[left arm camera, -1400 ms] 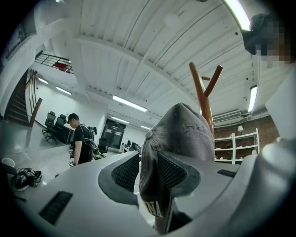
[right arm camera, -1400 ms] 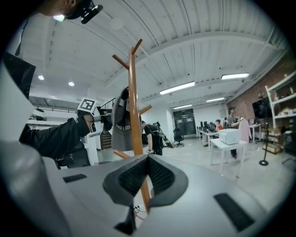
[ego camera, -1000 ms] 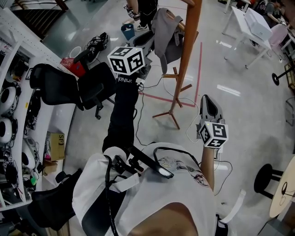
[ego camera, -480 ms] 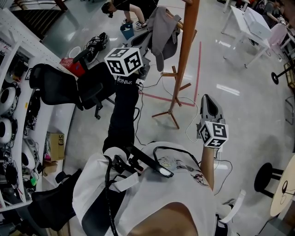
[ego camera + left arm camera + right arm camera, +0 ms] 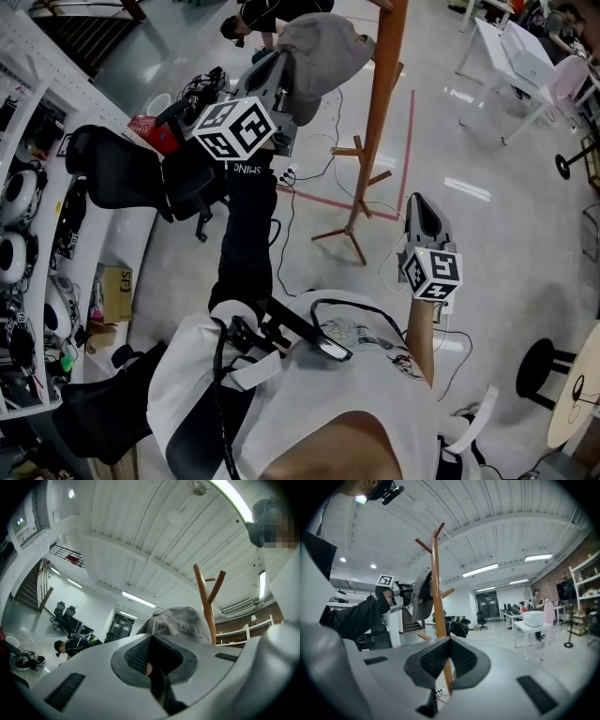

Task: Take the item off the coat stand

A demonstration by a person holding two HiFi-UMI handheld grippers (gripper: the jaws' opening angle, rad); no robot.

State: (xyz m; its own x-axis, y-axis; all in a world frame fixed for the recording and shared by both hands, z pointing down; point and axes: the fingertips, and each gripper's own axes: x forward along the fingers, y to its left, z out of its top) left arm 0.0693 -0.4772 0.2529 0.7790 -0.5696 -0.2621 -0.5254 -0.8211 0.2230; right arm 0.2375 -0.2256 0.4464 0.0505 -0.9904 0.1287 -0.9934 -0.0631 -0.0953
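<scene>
A grey cap (image 5: pixel 319 52) hangs from my left gripper (image 5: pixel 281 80), which is raised high and shut on the cap's edge. In the left gripper view the cap (image 5: pixel 180 623) fills the space just beyond the jaws, with the wooden coat stand (image 5: pixel 206 597) right behind it. The stand's pole (image 5: pixel 386 103) rises just right of the cap; I cannot tell whether they touch. My right gripper (image 5: pixel 422 211) is held low to the right of the stand's feet, shut and empty. In its view the stand (image 5: pixel 437 588) is straight ahead, with the cap (image 5: pixel 423 597) to its left.
A black office chair (image 5: pixel 183 178) stands left of the stand. White shelves (image 5: pixel 28 216) run along the left edge. A white table (image 5: pixel 511 47) is at the top right, and a black stool (image 5: pixel 544 361) at the lower right. A person (image 5: pixel 267 14) crouches beyond the cap. Cables lie round the stand's feet (image 5: pixel 342 230).
My left gripper has swung up and to the left, carrying the grey cap away from the stand's peg. The right gripper has stayed in place.
</scene>
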